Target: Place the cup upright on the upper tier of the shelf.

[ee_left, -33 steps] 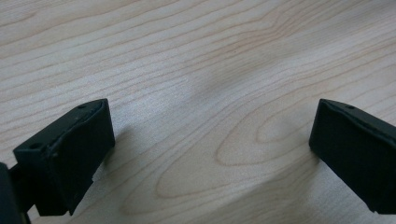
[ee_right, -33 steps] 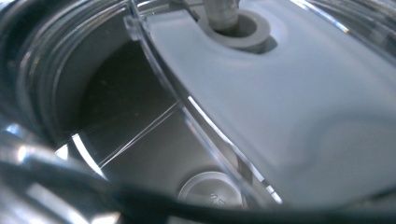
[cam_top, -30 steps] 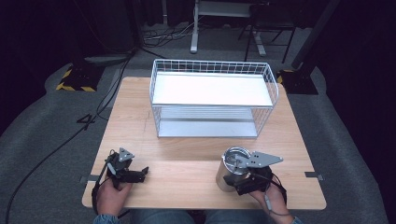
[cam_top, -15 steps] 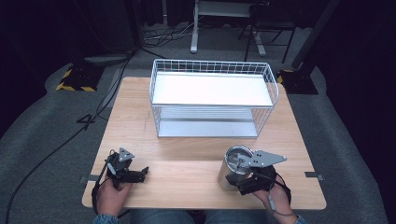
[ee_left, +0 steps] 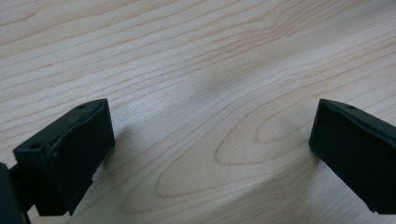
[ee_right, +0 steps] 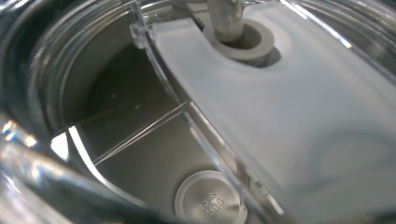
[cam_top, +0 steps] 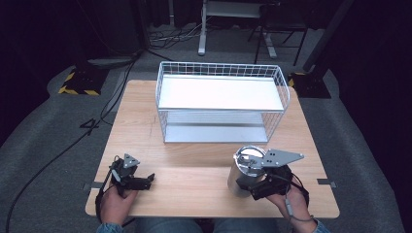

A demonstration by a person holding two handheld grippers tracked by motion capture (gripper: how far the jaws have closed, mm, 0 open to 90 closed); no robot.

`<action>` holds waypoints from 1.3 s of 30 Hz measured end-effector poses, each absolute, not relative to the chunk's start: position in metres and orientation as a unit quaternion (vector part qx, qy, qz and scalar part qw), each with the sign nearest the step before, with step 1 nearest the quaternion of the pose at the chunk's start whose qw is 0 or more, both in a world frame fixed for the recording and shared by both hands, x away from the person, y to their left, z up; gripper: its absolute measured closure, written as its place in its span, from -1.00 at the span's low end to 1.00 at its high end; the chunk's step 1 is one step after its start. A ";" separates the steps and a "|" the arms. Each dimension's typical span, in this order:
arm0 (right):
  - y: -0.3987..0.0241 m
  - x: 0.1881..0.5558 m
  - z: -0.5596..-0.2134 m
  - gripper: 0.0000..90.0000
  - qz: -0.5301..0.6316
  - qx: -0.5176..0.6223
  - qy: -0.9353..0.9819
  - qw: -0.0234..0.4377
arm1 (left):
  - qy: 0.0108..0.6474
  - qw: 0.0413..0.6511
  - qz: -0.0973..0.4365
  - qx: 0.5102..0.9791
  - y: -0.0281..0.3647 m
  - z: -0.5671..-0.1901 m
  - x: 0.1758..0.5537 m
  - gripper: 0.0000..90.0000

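We take the wire basket (cam_top: pixel 221 99) as our landmark: it stands at the far middle of the wooden table (cam_top: pixel 194 179), a white shelf across its top. The steel tumbler (cam_top: pixel 244 170) stands upright on the table in front of the basket's right corner, apart from it, toward the near edge. The right gripper (cam_top: pixel 257 182) is pressed against the tumbler's near right side, its grey plate lying over the rim. Its own view looks straight down through the clear lid (ee_right: pixel 196 116) into the metal inside, with a white slider across the lid; its jaws are out of sight there, so we cannot tell for sure whether they clasp the tumbler, though it looks likely. The left gripper (cam_top: pixel 145 180) lies low in front of the basket's left corner, well apart from it, jaws spread wide over bare wood, grasping nothing.
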State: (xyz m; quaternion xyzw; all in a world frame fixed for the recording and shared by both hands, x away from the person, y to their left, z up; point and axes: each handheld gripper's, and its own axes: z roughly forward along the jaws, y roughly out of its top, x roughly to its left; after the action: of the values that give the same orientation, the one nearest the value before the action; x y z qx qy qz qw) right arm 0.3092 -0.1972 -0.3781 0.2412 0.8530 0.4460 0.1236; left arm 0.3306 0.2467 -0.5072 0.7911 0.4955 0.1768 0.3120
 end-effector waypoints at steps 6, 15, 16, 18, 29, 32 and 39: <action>-0.195 0.309 -0.362 -0.92 0.446 0.235 0.854 0.128 | 0.495 0.312 0.176 0.792 0.247 -0.507 0.331 -0.99; -0.197 0.315 -0.344 -0.92 0.447 0.244 0.852 0.119 | 0.495 0.312 0.176 0.792 0.247 -0.507 0.331 -0.99; -0.197 0.315 -0.342 -0.92 0.447 0.244 0.852 0.120 | 0.495 0.312 0.176 0.792 0.247 -0.507 0.331 -0.99; -0.198 0.315 -0.340 -0.92 0.446 0.244 0.852 0.122 | 0.495 0.312 0.176 0.792 0.247 -0.507 0.331 -0.99; -0.198 0.326 -0.323 -0.92 0.447 0.248 0.851 0.125 | 0.494 0.312 0.177 0.792 0.247 -0.507 0.330 -0.99; -0.197 0.332 -0.314 -0.92 0.447 0.245 0.850 0.133 | 0.495 0.312 0.177 0.791 0.247 -0.507 0.329 -0.99; -0.197 0.348 -0.293 -0.92 0.453 0.254 0.842 0.142 | 0.495 0.312 0.177 0.792 0.247 -0.507 0.329 -0.99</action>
State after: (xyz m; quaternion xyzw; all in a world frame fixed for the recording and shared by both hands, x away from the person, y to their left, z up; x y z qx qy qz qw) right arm 0.3478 -0.1974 -0.2928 0.2545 0.8425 0.4530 0.1425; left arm 0.3292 0.2468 -0.5072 0.7917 0.4946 0.1768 0.3119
